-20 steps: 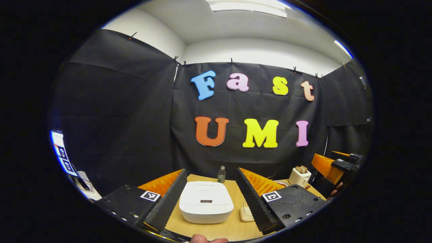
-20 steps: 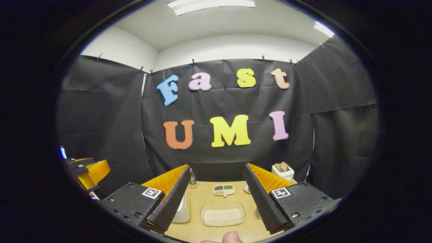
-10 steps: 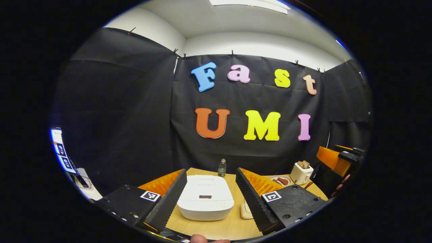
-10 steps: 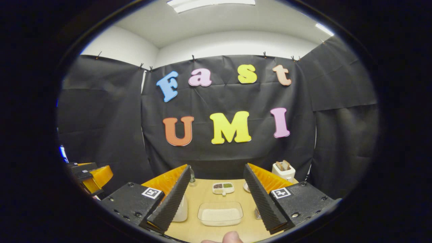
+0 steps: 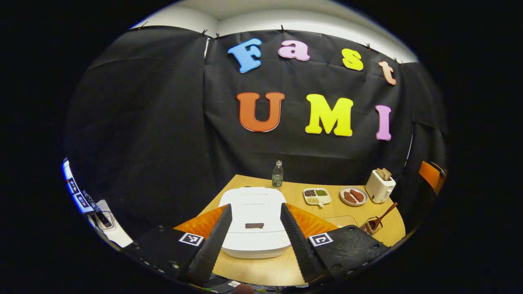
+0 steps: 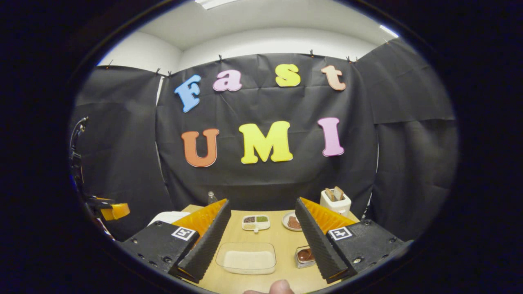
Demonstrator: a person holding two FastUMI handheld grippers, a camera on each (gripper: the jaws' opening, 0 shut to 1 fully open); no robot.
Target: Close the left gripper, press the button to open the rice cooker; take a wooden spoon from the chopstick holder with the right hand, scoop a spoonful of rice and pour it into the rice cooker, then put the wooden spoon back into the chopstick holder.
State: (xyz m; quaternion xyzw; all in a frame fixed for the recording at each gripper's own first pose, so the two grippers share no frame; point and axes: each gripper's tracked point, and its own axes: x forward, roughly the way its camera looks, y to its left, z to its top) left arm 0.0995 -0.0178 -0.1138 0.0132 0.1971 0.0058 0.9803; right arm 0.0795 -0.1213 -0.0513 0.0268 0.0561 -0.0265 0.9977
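The left claw (image 5: 255, 245) has narrowed since a second ago and dipped toward the closed rice cooker (image 5: 254, 222) near the table's (image 5: 261, 271) front edge, its button (image 5: 254, 225) between the fingers, so the press looks imminent. The right claw (image 6: 261, 243) hangs wide and empty above the rice dish (image 6: 246, 258). Farther right, the wooden spoon (image 5: 382, 215) waits in its holder (image 5: 369, 225).
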